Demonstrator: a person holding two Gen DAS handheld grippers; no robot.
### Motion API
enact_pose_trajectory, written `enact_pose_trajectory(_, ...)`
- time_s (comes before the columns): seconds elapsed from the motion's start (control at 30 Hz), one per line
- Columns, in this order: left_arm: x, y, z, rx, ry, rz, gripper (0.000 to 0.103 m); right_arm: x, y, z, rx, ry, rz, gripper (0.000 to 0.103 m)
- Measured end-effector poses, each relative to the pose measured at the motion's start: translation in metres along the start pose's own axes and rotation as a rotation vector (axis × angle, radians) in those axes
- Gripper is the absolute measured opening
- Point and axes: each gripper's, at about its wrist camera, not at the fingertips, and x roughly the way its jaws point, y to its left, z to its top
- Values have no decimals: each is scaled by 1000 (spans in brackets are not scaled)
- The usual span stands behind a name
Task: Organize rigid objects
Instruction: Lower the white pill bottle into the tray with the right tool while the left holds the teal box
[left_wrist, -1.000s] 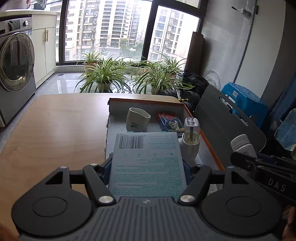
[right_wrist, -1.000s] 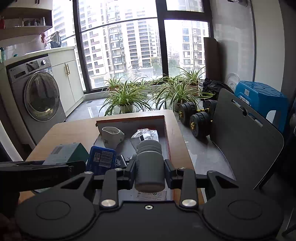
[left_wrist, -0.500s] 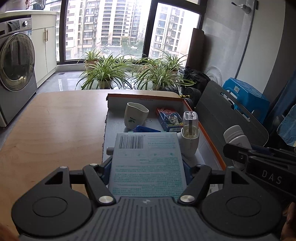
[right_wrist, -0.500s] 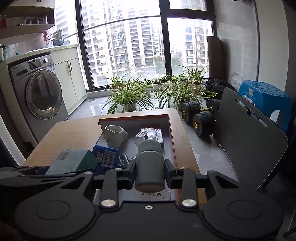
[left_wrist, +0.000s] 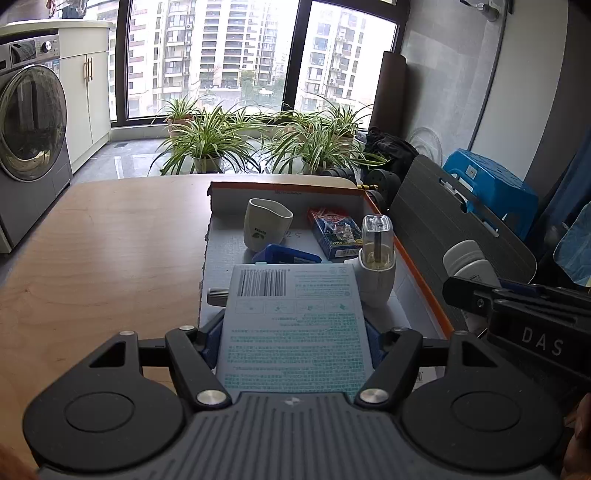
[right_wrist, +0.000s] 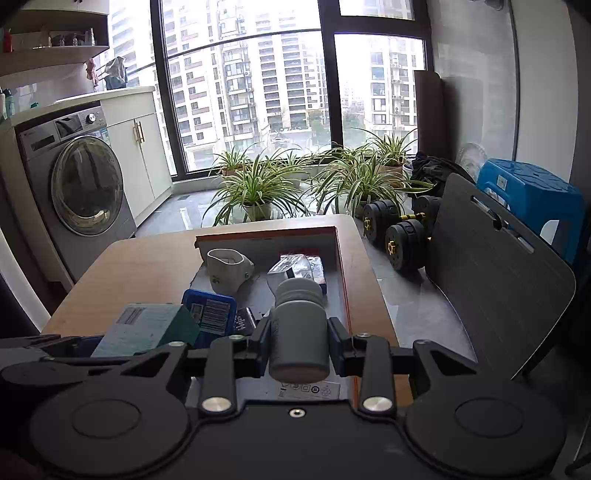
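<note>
left gripper: clamped on pale green box, barcode face up, held over near end of tray
right gripper: closed round white bottle, cap pointing away, over tray's near right part
left gripper from right wrist view: box showed at lower left
tray contents near: white spray bottle upright just right of box; blue case behind box
tray contents far: white cup upright; card pack to its right
tray spot: right side of wooden table
beyond: spider plants by window, washing machine left
</note>
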Motion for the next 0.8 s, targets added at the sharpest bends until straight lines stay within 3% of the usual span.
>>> enact_pose_trajectory(0.8,1,0,2,-2,1,0,72,4,-2,-1,-3,10,1,40)
